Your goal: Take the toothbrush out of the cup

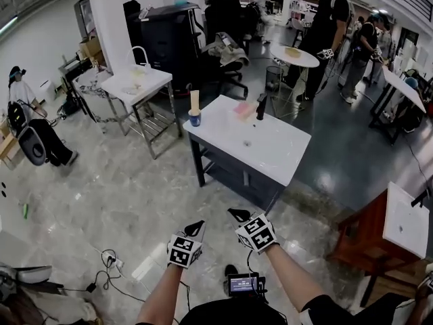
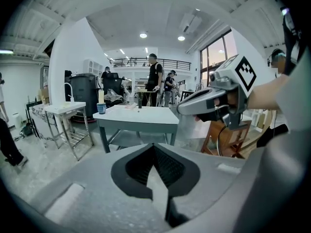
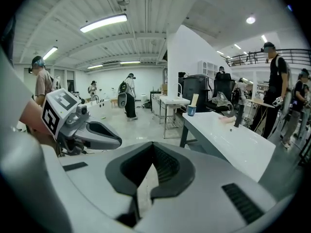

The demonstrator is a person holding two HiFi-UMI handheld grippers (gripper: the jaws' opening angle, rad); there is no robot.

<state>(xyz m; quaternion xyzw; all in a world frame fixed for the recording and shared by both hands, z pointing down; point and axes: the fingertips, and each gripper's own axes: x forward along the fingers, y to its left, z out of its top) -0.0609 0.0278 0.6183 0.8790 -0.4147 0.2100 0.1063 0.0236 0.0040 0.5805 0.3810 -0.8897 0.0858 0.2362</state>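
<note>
Nearest the head camera, a small black device with a lit screen (image 1: pixel 243 284) is seen at the person's chest, and just beyond it two bare forearms are held out over the marbled floor. The left gripper (image 1: pixel 197 228), a grey two-jaw tool bearing a black-and-white marker cube, is found with its dark ribbed pads brought together at the tips and nothing between them, as its own view confirms. The right gripper (image 1: pixel 237 214), of the same build, is likewise closed and empty. Both tools are carried side by side, near each other, and are pointed towards a white-topped table on dark legs (image 1: pixel 277 156), from which they are well apart. At the far left corner of that top a small blue cup (image 1: pixel 195 119) stands upright, and a pale, cream-coloured toothbrush (image 1: pixel 195 101) stands upright in it, rising well above the rim; its head cannot be made out at this range. A black tap (image 1: pixel 261 105) and a flat pink item (image 1: pixel 243 110) are noted further along the same edge. Other people and tables are seen further off. The task is judged not yet begun: the toothbrush remains in the cup, untouched. The approach to the table, the opening of one claw, the grip on the toothbrush and the lift clear of the cup are all judged outstanding.
</note>
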